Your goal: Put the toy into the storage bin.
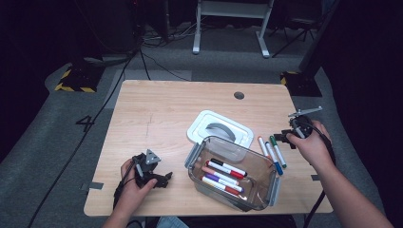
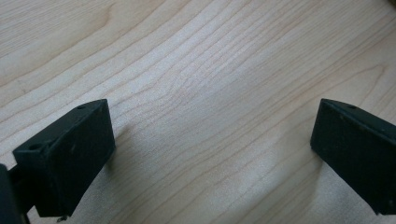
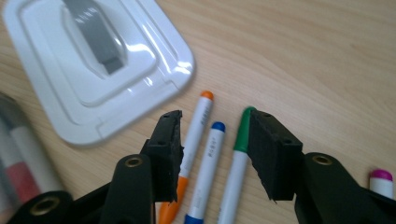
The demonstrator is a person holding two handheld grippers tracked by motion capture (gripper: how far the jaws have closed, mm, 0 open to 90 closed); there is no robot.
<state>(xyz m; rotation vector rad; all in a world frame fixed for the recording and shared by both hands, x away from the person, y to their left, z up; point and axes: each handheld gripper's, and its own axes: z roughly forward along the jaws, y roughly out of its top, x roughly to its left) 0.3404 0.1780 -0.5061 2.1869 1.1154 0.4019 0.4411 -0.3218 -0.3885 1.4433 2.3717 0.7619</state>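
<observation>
Three markers lie side by side on the table right of a clear plastic box (image 1: pixel 264 194): an orange one (image 3: pixel 200 122), a blue one (image 3: pixel 209 161) and a green one (image 3: pixel 237 161). My right gripper (image 3: pixel 215 122) hovers open just over them, its jaws straddling the blue and green markers without pressing either. From above, that right gripper (image 1: pixel 281 138) sits at the green marker's (image 1: pixel 278 151) cap end. The box holds several markers (image 1: pixel 224 176). My left gripper (image 1: pixel 165 179) rests open near the front left, with bare wood between its jaws (image 2: pixel 212 135).
A white lid (image 1: pixel 202 124) with a grey handle lies flat behind the box, close to the orange marker. A magenta-capped marker (image 3: pixel 382 179) lies right of my right jaw. The table's right edge (image 1: pixel 304 133) is near my right hand. A round hole (image 1: pixel 239 95) is at the back.
</observation>
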